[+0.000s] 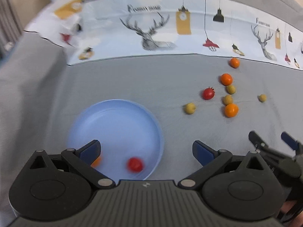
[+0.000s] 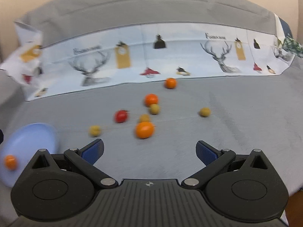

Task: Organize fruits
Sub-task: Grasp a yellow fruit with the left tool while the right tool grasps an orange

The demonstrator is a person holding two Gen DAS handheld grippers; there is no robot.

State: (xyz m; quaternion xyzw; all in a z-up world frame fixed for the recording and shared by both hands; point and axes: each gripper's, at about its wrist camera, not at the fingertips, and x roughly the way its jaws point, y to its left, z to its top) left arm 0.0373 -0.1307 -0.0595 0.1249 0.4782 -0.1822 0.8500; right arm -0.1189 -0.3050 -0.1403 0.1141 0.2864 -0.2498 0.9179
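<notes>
A light blue plate [image 1: 113,113] lies on the grey cloth with a red tomato [image 1: 134,165] and an orange [image 1: 97,161] in it. My left gripper [image 1: 146,152] hangs open just above the plate's near side, nothing between its fingers. To the right lie loose fruits: a red tomato [image 1: 208,93], three oranges such as one [image 1: 231,110], and several small yellow-green fruits [image 1: 189,108]. My right gripper [image 2: 149,152] is open and empty, a little short of the nearest orange [image 2: 144,130]. The plate [image 2: 32,138] is at the left edge of the right wrist view.
A printed paper sheet with deer and lamps [image 1: 151,32] runs along the back of the grey table cloth [image 1: 123,79]; its left end is crumpled up [image 1: 62,19]. My right gripper's fingers [image 1: 287,141] show at the lower right of the left wrist view.
</notes>
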